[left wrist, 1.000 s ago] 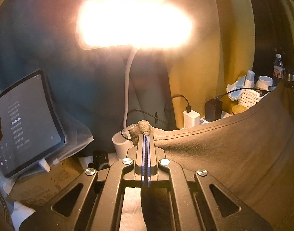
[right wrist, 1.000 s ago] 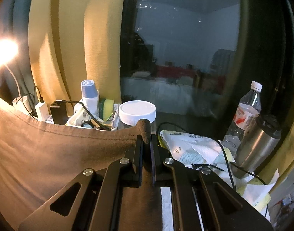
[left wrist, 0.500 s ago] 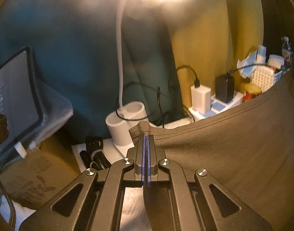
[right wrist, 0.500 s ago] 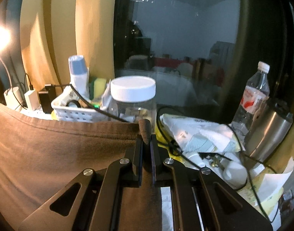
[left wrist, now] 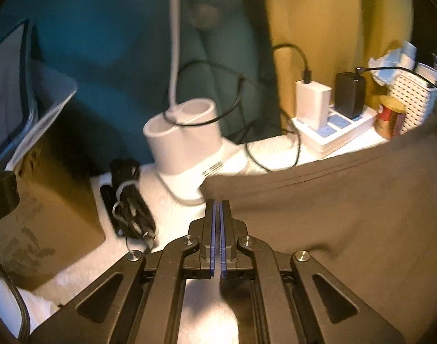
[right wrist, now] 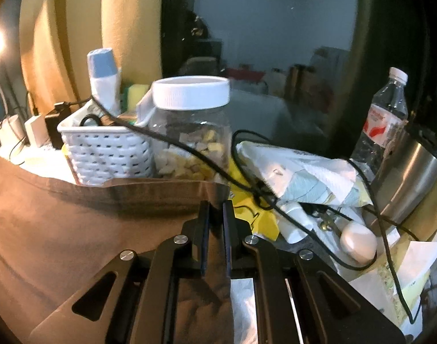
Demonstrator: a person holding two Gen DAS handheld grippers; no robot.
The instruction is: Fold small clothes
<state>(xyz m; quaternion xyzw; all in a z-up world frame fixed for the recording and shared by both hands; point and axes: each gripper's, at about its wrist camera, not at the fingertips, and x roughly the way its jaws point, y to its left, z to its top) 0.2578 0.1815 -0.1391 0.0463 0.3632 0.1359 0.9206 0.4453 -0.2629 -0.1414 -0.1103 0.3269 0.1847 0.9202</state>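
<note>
The left gripper (left wrist: pixel 217 205) has its blue-lined jaws pressed almost together; the corner of the brown garment (left wrist: pixel 347 215) lies just beyond and beside its tips, and whether any cloth is pinched between them cannot be told from this view. The right gripper (right wrist: pixel 215 205) shows a narrow gap filled by the brown garment (right wrist: pixel 84 229), which it pinches at the hemmed edge, the cloth running back between the jaws toward the camera. The garment stretches between the two grippers, its hem raised and sagging over the white table (left wrist: pixel 167 206), in front of the clutter at the back. In the right wrist view a white woven basket (right wrist: pixel 109 154) holds a white tube with a blue cap (right wrist: pixel 102 77), a yellow-green sponge (right wrist: pixel 135 93) and dark bits that are hard to name; a black cable (right wrist: pixel 190 152) trails out of it. Just beside it stands a clear jar (right wrist: pixel 191 143) with a white screw lid, partly filled with pale and yellow chunks. Further right are a plastic water bottle (right wrist: pixel 387 114) and a steel tumbler (right wrist: pixel 410 177). In the left wrist view a white double-cup holder (left wrist: pixel 184 134) forms the lamp base, and a power strip (left wrist: pixel 333 132) carries a white charger and a black one
</note>
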